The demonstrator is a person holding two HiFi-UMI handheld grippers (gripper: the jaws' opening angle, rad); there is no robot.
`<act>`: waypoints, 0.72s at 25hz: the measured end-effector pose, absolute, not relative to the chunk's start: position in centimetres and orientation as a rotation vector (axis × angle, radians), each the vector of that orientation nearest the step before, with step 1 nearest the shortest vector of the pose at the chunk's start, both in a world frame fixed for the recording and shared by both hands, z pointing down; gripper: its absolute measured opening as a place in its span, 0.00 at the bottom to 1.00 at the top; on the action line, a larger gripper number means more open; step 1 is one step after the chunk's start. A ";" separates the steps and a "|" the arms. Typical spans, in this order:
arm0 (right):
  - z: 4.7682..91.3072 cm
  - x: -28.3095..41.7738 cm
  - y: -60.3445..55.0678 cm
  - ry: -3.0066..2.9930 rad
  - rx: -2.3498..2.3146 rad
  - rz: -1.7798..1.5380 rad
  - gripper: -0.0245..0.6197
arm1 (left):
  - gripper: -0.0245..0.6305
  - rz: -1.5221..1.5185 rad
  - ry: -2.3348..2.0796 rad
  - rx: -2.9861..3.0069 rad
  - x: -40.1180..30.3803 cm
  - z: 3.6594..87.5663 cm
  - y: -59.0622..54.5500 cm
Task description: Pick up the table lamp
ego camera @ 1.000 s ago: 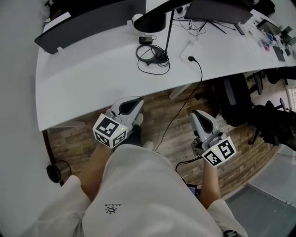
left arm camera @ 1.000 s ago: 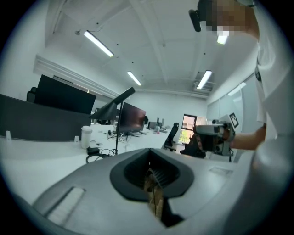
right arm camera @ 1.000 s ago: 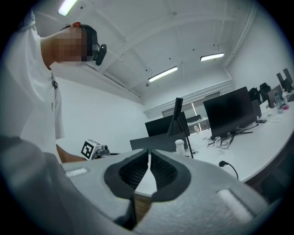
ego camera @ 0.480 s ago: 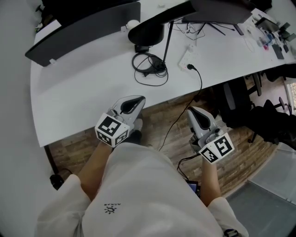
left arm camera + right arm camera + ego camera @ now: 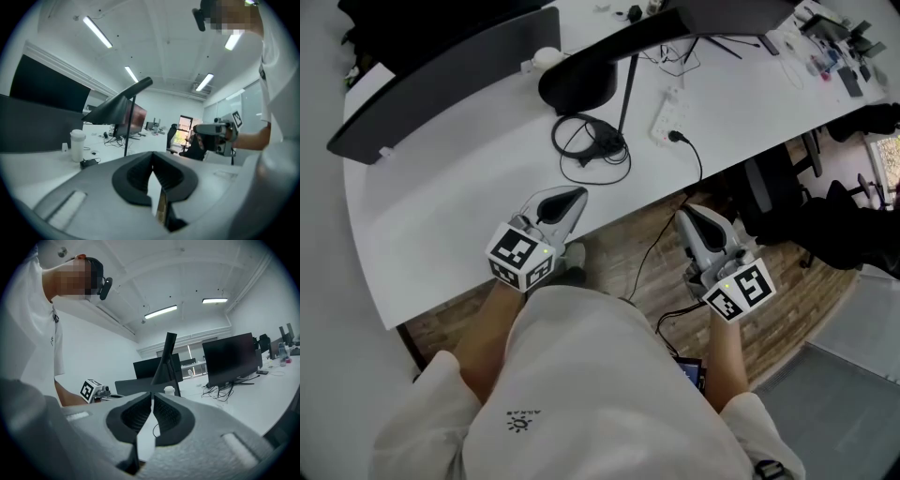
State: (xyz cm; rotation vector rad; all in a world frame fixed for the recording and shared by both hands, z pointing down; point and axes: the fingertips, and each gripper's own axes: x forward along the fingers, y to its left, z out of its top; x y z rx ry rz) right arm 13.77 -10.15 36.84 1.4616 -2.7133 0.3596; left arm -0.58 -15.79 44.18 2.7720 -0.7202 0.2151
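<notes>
Lamp first: the black table lamp (image 5: pixel 581 84) stands toward the back of the white desk (image 5: pixel 459 216), its thin stem upright and its long dark head slanting out over the surface. In the left gripper view the table lamp (image 5: pixel 123 104) shows ahead and a little left of the jaws, with a white cup (image 5: pixel 77 145) standing just to its left. A loose coil of black cable (image 5: pixel 589 141) lies on the desk beside the stem's foot, and a white power strip (image 5: pixel 667 114) sits near it to the right. The left gripper (image 5: pixel 575 196) hangs over the desk's near edge, its jaws pressed together on nothing. The right gripper (image 5: pixel 685 215) is held off the desk's edge, above the wooden floor (image 5: pixel 787 309), its jaws likewise closed and empty. Both are well apart from the lamp and touch nothing on the desk.
</notes>
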 end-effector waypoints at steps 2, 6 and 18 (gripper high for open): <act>37.1 13.6 -10.9 -2.695 1.478 0.369 0.06 | 0.03 0.224 -0.699 2.778 -0.7 44.5 -16.6; 37.4 13.3 -12.1 -2.688 1.512 0.384 0.06 | 0.03 0.233 -0.656 2.784 -0.9 45.2 -17.7; 37.5 12.7 -16.2 -2.681 1.560 0.408 0.06 | 0.03 0.258 -0.607 2.771 -2.4 46.4 -20.4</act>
